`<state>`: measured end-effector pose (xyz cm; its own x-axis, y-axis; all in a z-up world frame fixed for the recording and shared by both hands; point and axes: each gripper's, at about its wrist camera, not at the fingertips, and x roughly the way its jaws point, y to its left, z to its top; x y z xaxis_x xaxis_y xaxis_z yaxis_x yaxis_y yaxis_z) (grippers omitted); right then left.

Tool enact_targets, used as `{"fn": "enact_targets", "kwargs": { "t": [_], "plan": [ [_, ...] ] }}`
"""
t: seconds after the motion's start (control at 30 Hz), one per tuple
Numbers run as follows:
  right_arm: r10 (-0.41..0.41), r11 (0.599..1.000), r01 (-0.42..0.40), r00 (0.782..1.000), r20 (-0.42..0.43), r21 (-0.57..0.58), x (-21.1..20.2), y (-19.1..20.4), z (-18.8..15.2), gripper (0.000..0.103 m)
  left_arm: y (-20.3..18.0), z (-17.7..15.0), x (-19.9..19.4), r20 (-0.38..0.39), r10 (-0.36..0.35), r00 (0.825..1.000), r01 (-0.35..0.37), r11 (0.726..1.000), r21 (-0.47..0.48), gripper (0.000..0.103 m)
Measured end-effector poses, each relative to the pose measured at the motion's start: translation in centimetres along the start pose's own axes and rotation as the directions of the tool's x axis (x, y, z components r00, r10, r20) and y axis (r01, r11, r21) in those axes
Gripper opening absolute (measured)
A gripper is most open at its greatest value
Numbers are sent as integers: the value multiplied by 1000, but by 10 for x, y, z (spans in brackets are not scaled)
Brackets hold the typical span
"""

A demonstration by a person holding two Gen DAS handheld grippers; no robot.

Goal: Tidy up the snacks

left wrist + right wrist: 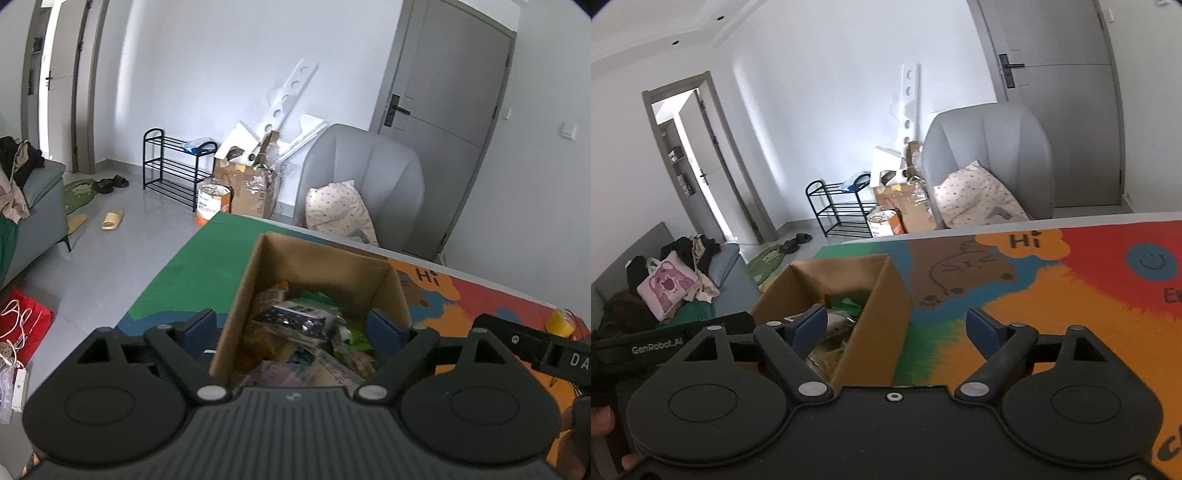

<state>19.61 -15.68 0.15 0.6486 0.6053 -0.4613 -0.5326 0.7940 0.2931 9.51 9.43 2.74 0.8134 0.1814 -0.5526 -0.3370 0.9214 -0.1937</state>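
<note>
A cardboard box (pixel 314 273) stands open on the tabletop (pixel 1071 314), which is covered by a bright cartoon mat. The box is full of loose snack packets (pixel 295 317), piled every which way: a dark printed pouch on top, green and yellowish wrappers under it.

The left claw (pixel 297 326) hangs over the open box with its blue pads spread wide, one outside the box's left wall and one over the right wall, and grips nothing. The right claw (pixel 897 325) is also spread wide and empty; it sits low at the box's right side, its left pad over the box opening and its right pad over bare mat. A small yellow object (pixel 559 323) lies on the mat far to the right in the left wrist view; what it is cannot be told.

Judging by this, the snacks are gathered in the box and the step in hand is either picking one out or handling the box itself; which one cannot be told. If a packet is to come out, the next move calls for lowering a claw inside the walls, centring on the topmost dark pouch, and closing gently, since such wrappers crumple and slip.
</note>
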Motion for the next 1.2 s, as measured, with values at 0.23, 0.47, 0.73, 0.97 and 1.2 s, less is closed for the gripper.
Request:
{"fn": "enact_targets", "kwargs": {
  "t": [0.23,0.47,0.73,0.97,1.2],
  "plan": [
    [-31,999,31,999,21,17,-23,-18,-6,98,-21,-9,-2,-11,-28,1000,29,999,29,94],
    [-103,993,100,994,41,60,-46,-41,-9,103,-55,-18,-1,-43,-71,997,74,995,71,95],
    [-152,986,148,987,52,82,-72,-51,-18,103,-74,-26,-13,-75,-89,993,96,990,102,96],
    [-163,984,158,984,66,78,-94,-50,-22,103,-80,-30,-38,-76,-104,992,113,985,128,101],
    [-166,983,161,984,56,87,-109,-45,-31,103,-79,-30,-64,-60,-116,991,124,980,153,103]
  ]
}}
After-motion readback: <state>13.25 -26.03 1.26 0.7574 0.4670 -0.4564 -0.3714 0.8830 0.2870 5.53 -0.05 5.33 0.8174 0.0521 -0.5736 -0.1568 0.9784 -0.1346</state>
